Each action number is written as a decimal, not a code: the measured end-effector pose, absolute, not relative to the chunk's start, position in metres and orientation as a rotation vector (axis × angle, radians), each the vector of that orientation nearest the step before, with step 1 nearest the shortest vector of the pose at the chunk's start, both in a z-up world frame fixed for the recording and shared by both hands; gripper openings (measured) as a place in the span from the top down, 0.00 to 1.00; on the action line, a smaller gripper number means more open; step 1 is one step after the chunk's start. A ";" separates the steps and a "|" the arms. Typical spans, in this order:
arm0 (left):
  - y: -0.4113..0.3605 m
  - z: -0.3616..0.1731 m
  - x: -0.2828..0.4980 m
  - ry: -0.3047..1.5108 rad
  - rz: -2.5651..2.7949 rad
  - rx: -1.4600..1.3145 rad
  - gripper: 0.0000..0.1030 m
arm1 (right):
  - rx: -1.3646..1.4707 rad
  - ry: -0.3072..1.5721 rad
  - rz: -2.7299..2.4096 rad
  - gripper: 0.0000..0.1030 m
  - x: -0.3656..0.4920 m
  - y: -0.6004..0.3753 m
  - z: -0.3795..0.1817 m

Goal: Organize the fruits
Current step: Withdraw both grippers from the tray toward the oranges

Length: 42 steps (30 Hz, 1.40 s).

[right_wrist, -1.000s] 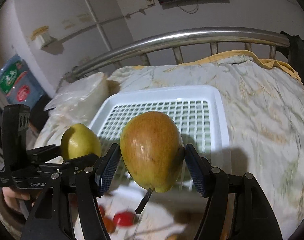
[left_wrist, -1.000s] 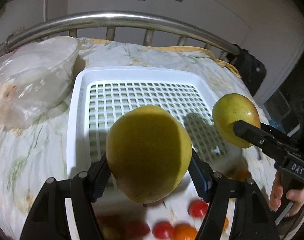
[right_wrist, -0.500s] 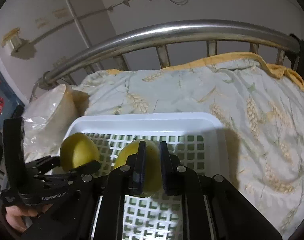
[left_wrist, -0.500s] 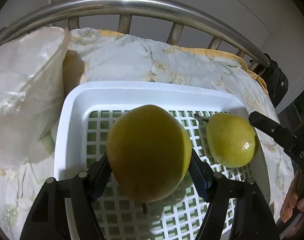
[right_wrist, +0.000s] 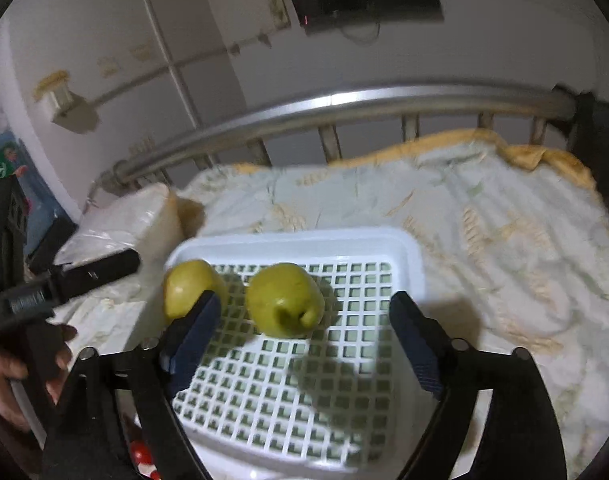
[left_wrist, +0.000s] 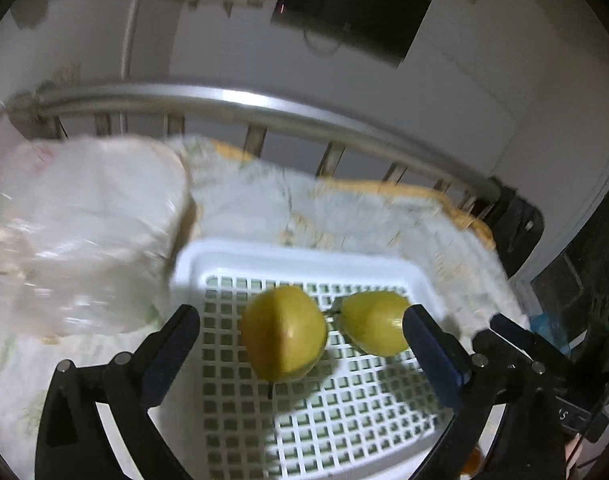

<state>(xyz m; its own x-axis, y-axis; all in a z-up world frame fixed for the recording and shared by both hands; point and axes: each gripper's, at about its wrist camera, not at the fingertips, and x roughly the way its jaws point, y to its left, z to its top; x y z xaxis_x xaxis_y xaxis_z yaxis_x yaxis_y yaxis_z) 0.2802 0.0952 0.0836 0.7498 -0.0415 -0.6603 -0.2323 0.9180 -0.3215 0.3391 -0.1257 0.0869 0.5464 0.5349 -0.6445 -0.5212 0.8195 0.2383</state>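
Two yellow-green pears lie side by side in the white lattice basket (left_wrist: 296, 252). In the left wrist view the larger pear (left_wrist: 284, 332) lies between the fingers of my left gripper (left_wrist: 302, 348), whose jaws are opening wide, with no pad touching it. The second pear (left_wrist: 374, 322) lies to its right. In the right wrist view my right gripper (right_wrist: 306, 334) hovers over the basket (right_wrist: 296, 240), jaws opening, and the pear (right_wrist: 284, 300) lies free beyond them. The other pear (right_wrist: 188, 286) is partly behind the left finger (right_wrist: 196, 328).
A crinkled plastic bag (left_wrist: 76, 240) sits left of the basket on the floral bedspread (right_wrist: 484, 240). A metal bed rail (left_wrist: 264, 108) runs behind. Small red fruits (right_wrist: 142, 452) lie at the near edge. A person's hand (right_wrist: 8, 372) holds the left gripper's handle.
Both grippers have let go of their pears, which now lie in the basket. Both have pulled back and upward. The right jaws, shut empty half a second ago, stand wide.
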 end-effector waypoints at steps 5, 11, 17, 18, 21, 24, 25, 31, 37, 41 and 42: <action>0.082 0.124 0.225 0.583 0.083 -0.341 0.00 | 0.050 0.598 0.659 0.04 0.276 -0.153 0.125; 0.051 0.140 0.158 0.489 0.045 -0.249 0.00 | 0.076 0.467 0.715 0.01 0.208 -0.177 0.147; 0.031 0.131 0.108 0.468 -0.002 -0.243 0.00 | 0.063 0.412 0.748 0.00 0.153 -0.195 0.144; 0.027 0.129 0.100 0.464 -0.003 -0.233 0.00 | 0.060 0.415 0.750 0.00 0.146 -0.197 0.142; 0.015 0.120 0.082 0.469 -0.011 -0.189 0.00 | 0.058 0.421 0.763 0.00 0.126 -0.205 0.135; 0.004 0.109 0.070 0.491 -0.036 -0.166 0.00 | 0.055 0.425 0.759 0.00 0.110 -0.212 0.126; 0.001 0.105 0.067 0.500 -0.046 -0.164 0.00 | 0.050 0.433 0.756 0.00 0.106 -0.213 0.121; -0.013 0.079 0.056 0.560 -0.082 -0.162 0.00 | 0.040 0.497 0.756 0.00 0.090 -0.220 0.100; -0.020 0.053 0.054 0.626 -0.100 -0.169 0.00 | -0.006 0.569 0.765 0.00 0.077 -0.218 0.074; -0.026 0.034 0.063 0.687 -0.100 -0.153 0.00 | -0.054 0.630 0.787 0.00 0.071 -0.213 0.053; -0.027 0.029 0.066 0.703 -0.102 -0.152 0.00 | -0.063 0.642 0.792 0.01 0.071 -0.212 0.048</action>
<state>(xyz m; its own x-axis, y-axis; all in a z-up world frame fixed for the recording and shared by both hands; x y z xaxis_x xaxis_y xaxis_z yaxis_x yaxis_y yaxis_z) 0.0657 -0.0274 0.0293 0.7588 -0.1438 -0.6352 0.0419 0.9841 -0.1728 0.0706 -0.2121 0.0482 0.5243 0.6426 -0.5587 -0.6795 0.7112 0.1804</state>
